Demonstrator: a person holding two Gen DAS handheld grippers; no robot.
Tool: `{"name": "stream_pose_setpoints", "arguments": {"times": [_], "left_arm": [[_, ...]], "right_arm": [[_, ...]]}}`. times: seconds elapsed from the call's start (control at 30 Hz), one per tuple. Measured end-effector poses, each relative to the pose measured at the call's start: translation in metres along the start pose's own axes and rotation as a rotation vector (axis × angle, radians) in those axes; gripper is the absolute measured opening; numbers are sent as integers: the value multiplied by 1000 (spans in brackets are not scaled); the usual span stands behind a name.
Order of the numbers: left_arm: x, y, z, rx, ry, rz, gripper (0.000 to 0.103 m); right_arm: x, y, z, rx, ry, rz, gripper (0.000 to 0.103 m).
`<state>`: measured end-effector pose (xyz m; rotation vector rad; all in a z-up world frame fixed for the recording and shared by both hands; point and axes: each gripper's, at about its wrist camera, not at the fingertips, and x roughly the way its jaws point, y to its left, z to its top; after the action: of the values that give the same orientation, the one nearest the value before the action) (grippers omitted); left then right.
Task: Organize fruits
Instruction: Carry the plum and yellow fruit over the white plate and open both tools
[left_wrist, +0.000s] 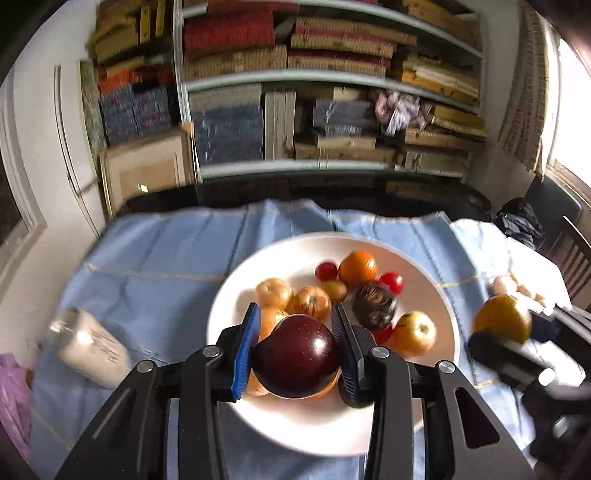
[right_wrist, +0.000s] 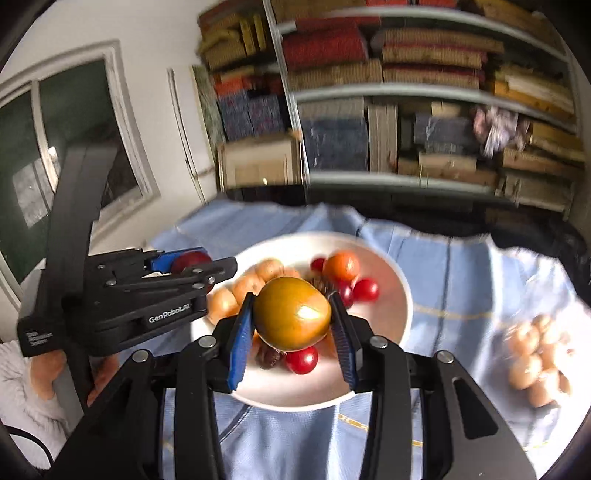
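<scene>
Left wrist view: left gripper (left_wrist: 297, 345) jaws clamped on dark plum (left_wrist: 297, 356) above plate (left_wrist: 448, 332), long axis toward camera. Right wrist view: right gripper (right_wrist: 293, 325) jaws clamped on yellow-green fruit (right_wrist: 291, 318), over plate's fruits; rounded, no clear axis.

Part of the white plate (left_wrist: 295, 258) near rim is covered by the left gripper (left_wrist: 295, 347) and the dark red fruit (left_wrist: 297, 360) held in it. Orange fruit beneath that dark fruit is largely concealed. Right of the plate, a pale cluster (right_wrist: 539, 362) is blurred beyond identification. Left of the plate, a jar (left_wrist: 92, 347) is smeared by motion. The shelf contents (left_wrist: 332, 92) behind the plate are indistinct.
</scene>
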<state>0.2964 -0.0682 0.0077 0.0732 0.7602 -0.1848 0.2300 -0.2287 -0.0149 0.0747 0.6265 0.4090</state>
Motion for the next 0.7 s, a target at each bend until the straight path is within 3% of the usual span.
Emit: {"name": "stream_pose_setpoints", "arguments": {"times": [0.17, 0.33, 0.4, 0.47, 0.7], "left_arm": [[38, 6, -10, -16, 57, -12, 40], [44, 10, -9, -18, 42, -12, 41], [43, 9, -8, -19, 32, -15, 53], [39, 9, -7, -21, 14, -6, 63], [16, 8, -10, -20, -10, 13, 73]], "right_arm": [[47, 2, -13, -13, 72, -15, 39], [64, 0, -19, -37, 83, -37, 39], [65, -1, -19, -42, 69, -46, 40], [64, -3, -18, -43, 62, -47, 52], [39, -2, -18, -39, 26, -48, 61]]}}
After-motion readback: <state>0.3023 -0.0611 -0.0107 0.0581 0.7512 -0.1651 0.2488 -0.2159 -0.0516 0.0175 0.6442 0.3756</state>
